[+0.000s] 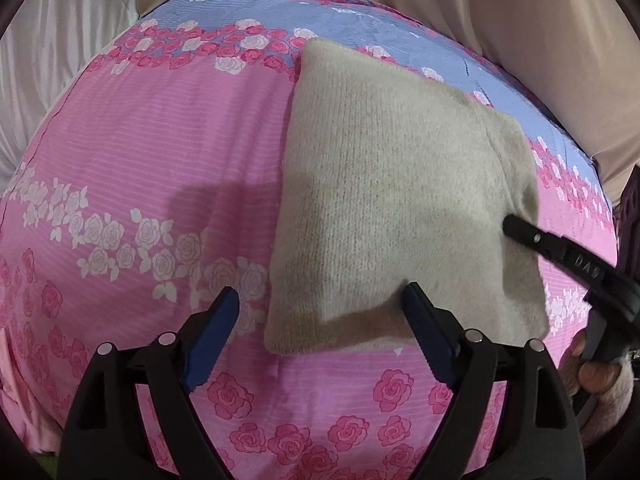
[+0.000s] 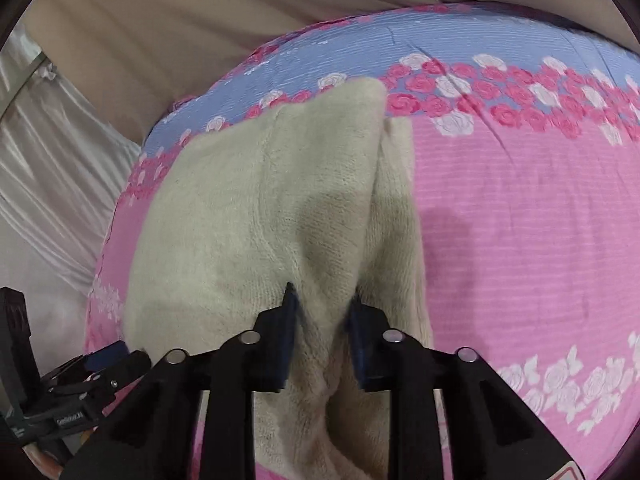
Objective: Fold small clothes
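Observation:
A small beige knitted garment (image 1: 396, 200) lies folded on a pink floral bedsheet (image 1: 160, 140). My left gripper (image 1: 320, 304) is open, its blue-padded fingers (image 1: 212, 336) spread over the garment's near left corner, holding nothing. My right gripper (image 2: 322, 304) is shut on a raised fold of the beige garment (image 2: 260, 208), pinching cloth between its pads. It also shows in the left wrist view (image 1: 516, 226) at the garment's right edge. The left gripper shows at the lower left of the right wrist view (image 2: 104, 356).
The sheet has a blue band with roses (image 1: 360, 20) at the far side. Beige fabric (image 1: 520, 20) and white satin cloth (image 1: 60, 60) lie beyond the sheet. A hand (image 1: 596, 376) holds the right gripper's handle.

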A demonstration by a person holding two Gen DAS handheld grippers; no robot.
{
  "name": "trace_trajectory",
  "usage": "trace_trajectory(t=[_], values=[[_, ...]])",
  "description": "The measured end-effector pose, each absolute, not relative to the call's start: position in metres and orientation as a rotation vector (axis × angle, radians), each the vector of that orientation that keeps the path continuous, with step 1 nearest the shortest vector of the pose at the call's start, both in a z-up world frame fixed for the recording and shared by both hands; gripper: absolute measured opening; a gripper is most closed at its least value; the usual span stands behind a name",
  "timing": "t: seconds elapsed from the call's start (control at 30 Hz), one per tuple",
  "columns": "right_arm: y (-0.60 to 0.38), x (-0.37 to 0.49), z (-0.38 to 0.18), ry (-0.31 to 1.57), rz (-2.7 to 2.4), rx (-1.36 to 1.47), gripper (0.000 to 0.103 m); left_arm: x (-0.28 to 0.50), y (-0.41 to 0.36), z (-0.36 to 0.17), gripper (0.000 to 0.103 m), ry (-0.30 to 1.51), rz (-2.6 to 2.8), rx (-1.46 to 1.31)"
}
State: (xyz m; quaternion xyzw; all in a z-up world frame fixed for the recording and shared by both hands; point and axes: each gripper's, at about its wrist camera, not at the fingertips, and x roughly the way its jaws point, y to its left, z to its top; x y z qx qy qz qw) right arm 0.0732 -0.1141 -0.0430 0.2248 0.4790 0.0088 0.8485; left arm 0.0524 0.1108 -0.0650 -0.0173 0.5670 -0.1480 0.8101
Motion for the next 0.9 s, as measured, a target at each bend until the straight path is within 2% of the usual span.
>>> trace_trajectory(t=[0.13,0.23,0.33,0.37,0.43,0.5,0.6,0.77,0.9], values=[[-0.112,0.083,-0.025,0.962,-0.031,0.342,0.015,0.050,0.110,-0.063,0.082,1.203,-0.309,-0.029],[-0.110,0.097,-0.051,1.054,-0.036,0.299,0.021,0.050,0.108,-0.067,0.082,1.212,-0.299,-0.023],[-0.110,0.076,-0.028,0.985,-0.063,0.351,0.024,0.047,0.108,-0.063,0.082,1.199,-0.289,-0.013],[-0.108,0.066,-0.018,0.951,-0.079,0.348,0.029,0.046,0.108,-0.062,0.082,1.191,-0.284,-0.008],[-0.101,0.043,0.004,0.881,-0.094,0.328,0.044,0.042,0.109,-0.058,0.082,1.157,-0.259,0.008],[-0.094,0.019,0.019,0.820,-0.120,0.285,0.071,0.038,0.109,-0.053,0.089,1.110,-0.242,0.021],[-0.080,-0.014,0.030,0.756,-0.189,0.228,0.090,0.021,0.108,-0.039,0.096,0.967,-0.220,0.051],[-0.073,-0.040,0.019,0.786,-0.224,0.263,0.091,-0.001,0.099,-0.022,0.098,0.854,-0.241,0.081],[-0.076,-0.048,0.006,0.842,-0.257,0.322,0.091,-0.013,0.087,-0.019,0.098,0.839,-0.257,0.131]])
